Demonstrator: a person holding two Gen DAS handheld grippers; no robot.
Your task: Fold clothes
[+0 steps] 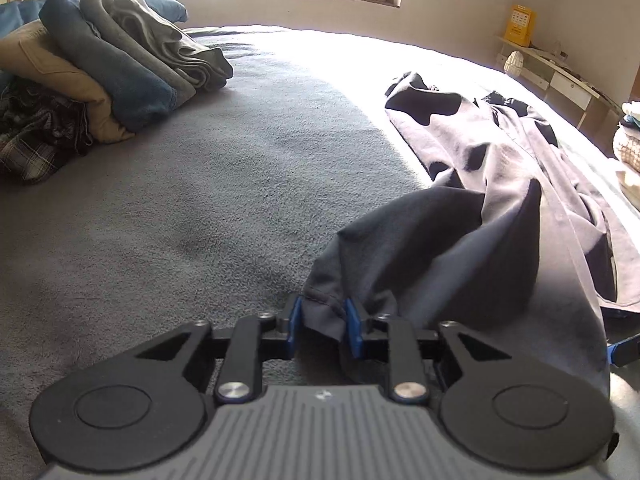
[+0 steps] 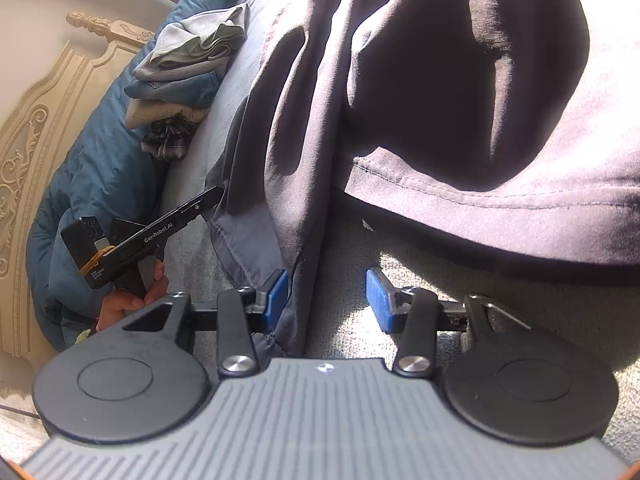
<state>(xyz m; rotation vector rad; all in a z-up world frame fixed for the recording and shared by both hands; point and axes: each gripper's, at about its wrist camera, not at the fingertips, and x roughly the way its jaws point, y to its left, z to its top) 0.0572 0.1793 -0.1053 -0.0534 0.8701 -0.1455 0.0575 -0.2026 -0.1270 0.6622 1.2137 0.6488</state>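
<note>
Left wrist view: the left gripper (image 1: 322,326) had its blue pads pinched on a hemmed corner of the dark garment (image 1: 500,168), which ran away up and to the right across the grey bed cover (image 1: 180,200).
Folded stack (image 1: 120,64): far left, well apart.
Right wrist view: the right gripper (image 2: 327,300) stood parted, gripping nothing; a garment edge touched its left pad only.
Nearer hand: judged the left.
</note>
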